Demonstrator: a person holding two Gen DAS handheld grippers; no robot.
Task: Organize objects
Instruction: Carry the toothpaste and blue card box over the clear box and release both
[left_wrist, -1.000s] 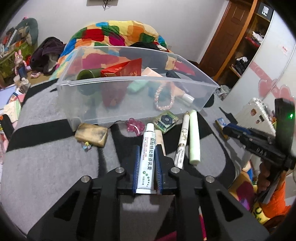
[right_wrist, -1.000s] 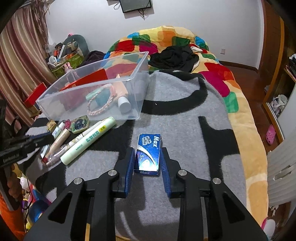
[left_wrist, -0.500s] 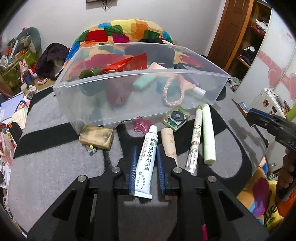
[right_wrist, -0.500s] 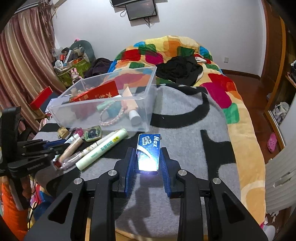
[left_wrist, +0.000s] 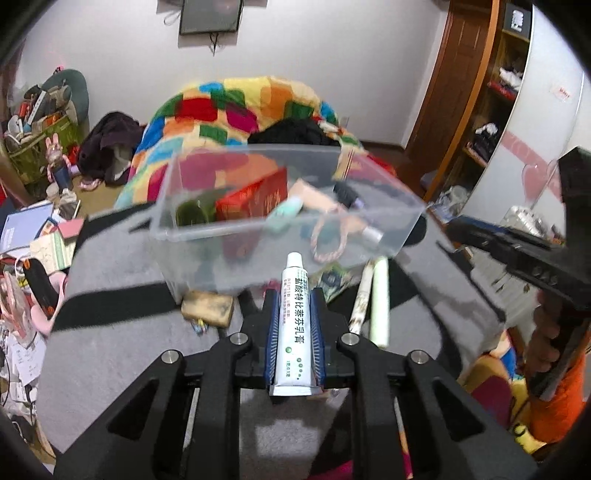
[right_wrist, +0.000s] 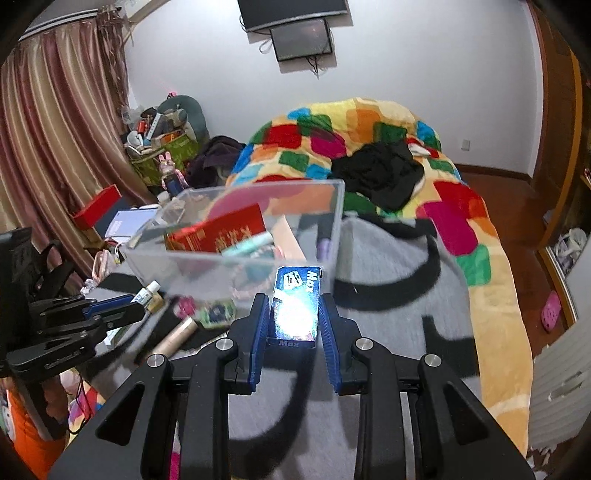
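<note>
Now we grip a tube (left_wrist: 294, 325) w/ left tool (left_wrist: 294, 328), blue box (right_wrist: 297, 303) w/ right tool (right_wrist: 295, 317); clear bin (left_wrist: 229, 225) at 12, contents blurred.

I see clear smooth plastic bin (left_wrist: 207, 236), glossy cardboard box (right_wrist: 295, 306), smooth white plastic tube (left_wrist: 294, 317), fuzzy matt grey blanket (left_wrist: 122, 325).

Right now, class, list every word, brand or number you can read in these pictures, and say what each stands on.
"Max": on the blue box, top face and front edge.
"盐酸特比萘芬乳膏": down the white tube.
Tube's small print: too small to read.
Gold characters on the red box in the clear bin: blurred.
</note>
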